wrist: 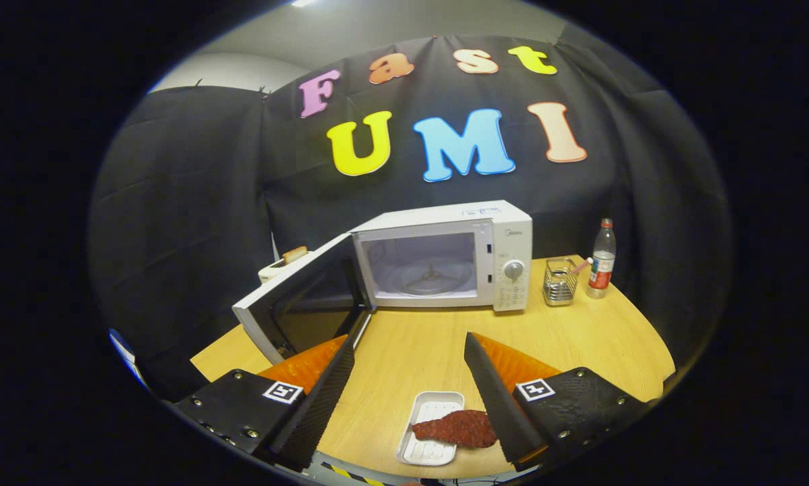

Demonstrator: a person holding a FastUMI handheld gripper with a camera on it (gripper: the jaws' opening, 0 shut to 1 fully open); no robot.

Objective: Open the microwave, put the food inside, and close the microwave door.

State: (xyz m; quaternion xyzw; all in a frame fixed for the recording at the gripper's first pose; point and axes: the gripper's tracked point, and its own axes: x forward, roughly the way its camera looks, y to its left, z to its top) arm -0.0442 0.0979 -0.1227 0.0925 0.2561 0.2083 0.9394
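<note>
Pale wood-grain tabletop (411, 351) with a rounded edge lay under my gripper (409, 364), and black cloth hung as the wall behind it. My 2 fingers (323, 398) stood wide apart and held nothing; each was a flat wedge with a finely ribbed inner face, tapering to a point.

Between the fingers, close in and nearer the right one, sat a small white rectangular tray (431, 422) with rounded corners and a ridged floor. Across it lay the food (458, 428), a flat, rough-surfaced, dark red piece, longer than the tray was wide; its right end overhung the tray's rim and was partly hidden by my right finger.

Beyond the fingertips stood the microwave (444, 256), a boxy white appliance. Its door (296, 304) was swung open to the left, dark glass inside a white frame, with its lower corner just past my left fingertip. Inside the smooth pale cavity I could see the turntable hub on the floor. 1 round knob (513, 270) sat on the control panel to the right.

Right of the microwave stood a square wire-mesh holder (559, 282), and beside it a clear plastic bottle (601, 260) with a red cap.
</note>
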